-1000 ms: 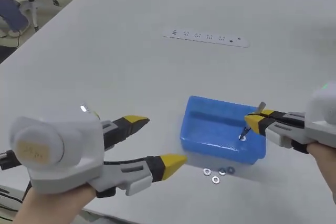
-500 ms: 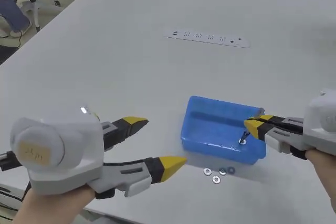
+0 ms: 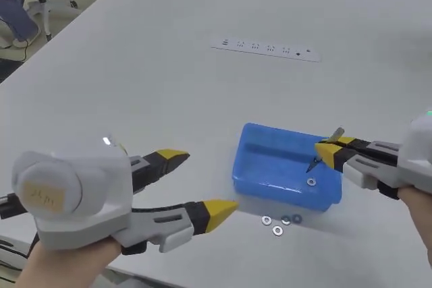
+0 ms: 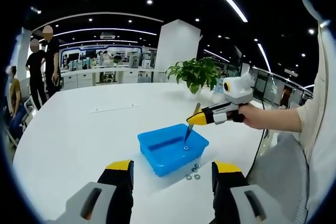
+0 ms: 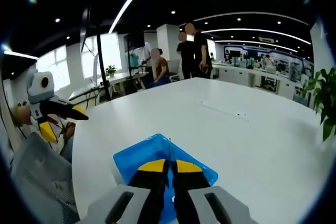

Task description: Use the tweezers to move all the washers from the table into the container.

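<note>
Though barely begun, counts one washer (image 3: 310,181) in container (image 3: 283,195), four loose washers (image 3: 277,231) on table (image 3: 169,85), with right gripper (image 3: 327,152) clenched on tweezers (image 3: 315,164), left gripper (image 3: 202,181) released.

**Left wide open, right pinched shut**

The left gripper (image 3: 198,183) sits low on the person's left side, roughly level, with its jaws spread wide and the left hand (image 3: 64,261) wrapped under its body. The right gripper (image 3: 328,151) reaches in from the right, jaws clamped on the tweezers (image 3: 316,162), which angle tip-down.
</note>
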Demonstrator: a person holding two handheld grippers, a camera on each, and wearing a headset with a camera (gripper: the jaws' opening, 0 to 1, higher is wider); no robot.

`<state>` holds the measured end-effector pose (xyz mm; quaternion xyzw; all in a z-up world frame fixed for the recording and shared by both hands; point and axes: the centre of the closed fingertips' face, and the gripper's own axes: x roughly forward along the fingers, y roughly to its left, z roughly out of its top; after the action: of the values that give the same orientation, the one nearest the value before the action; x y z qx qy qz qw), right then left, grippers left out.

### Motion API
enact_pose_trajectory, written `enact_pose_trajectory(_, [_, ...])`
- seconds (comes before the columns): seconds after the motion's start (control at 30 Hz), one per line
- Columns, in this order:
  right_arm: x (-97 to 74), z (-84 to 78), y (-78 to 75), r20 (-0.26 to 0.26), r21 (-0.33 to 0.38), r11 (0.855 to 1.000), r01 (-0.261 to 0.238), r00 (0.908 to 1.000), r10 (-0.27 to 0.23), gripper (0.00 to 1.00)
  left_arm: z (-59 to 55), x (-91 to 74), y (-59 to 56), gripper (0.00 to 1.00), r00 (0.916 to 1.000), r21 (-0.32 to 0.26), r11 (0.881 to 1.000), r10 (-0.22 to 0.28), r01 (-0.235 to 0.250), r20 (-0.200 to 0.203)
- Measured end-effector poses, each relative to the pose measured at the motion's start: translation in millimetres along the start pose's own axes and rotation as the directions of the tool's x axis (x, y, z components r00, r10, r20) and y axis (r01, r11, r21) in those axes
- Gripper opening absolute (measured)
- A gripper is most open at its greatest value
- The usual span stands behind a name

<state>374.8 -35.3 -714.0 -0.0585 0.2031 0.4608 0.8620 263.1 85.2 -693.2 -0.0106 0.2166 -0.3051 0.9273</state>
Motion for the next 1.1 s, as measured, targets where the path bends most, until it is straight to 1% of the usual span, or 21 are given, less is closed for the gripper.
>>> enact_pose_trajectory(0.23, [-15.4,18.0,3.4,0.049,-0.003,1.0,0.015,0.9987,-0.014,0.01,0.5,0.6,-2.7,0.6,1.0,0.005,1.0,-0.007,0.007,-0.001])
enact_pose_trajectory(0.37, [-23.8,23.2,7.0,0.069,0.003,1.0,0.021,0.9974,-0.021,0.0,1.5,1.4,-5.1,0.6,0.9999,0.008,1.0,-0.012,0.012,0.001])
enact_pose_trajectory(0.57, [-31.1,23.5,13.1,0.079,0.01,1.0,0.017,0.9967,-0.018,0.0,2.5,1.2,-8.8,0.6,0.9998,0.023,1.0,-0.017,0.017,0.0])
enact_pose_trajectory(0.7, [-36.8,25.6,18.7,0.091,0.015,1.0,0.014,0.9958,-0.015,0.0,4.5,-1.7,-13.7,0.6,0.9998,0.033,0.999,-0.018,0.018,0.005])
enact_pose_trajectory(0.83, [-42.4,23.3,25.3,0.094,0.033,0.999,0.003,0.9955,-0.006,0.0,4.4,-1.8,-15.6,0.6,0.9996,0.024,0.999,-0.022,0.021,0.016])
enact_pose_trajectory(0.93, [-45.8,18.2,29.0,0.088,0.064,0.998,-0.003,0.9961,-0.002,0.0,2.8,-0.9,-18.0,0.6,0.9995,0.019,1.0,-0.025,0.025,0.02])
enact_pose_trajectory(1.03, [-47.6,15.7,31.4,0.094,0.096,0.995,-0.014,0.9956,0.005,0.0,2.2,-0.4,-19.8,0.6,0.9994,0.018,0.999,-0.029,0.028,0.02])
enact_pose_trajectory(1.1, [-47.8,13.2,33.4,0.092,0.112,0.993,-0.02,0.9958,0.01,0.0,1.4,-0.2,-18.9,0.6,0.9993,0.018,0.999,-0.032,0.031,0.019])
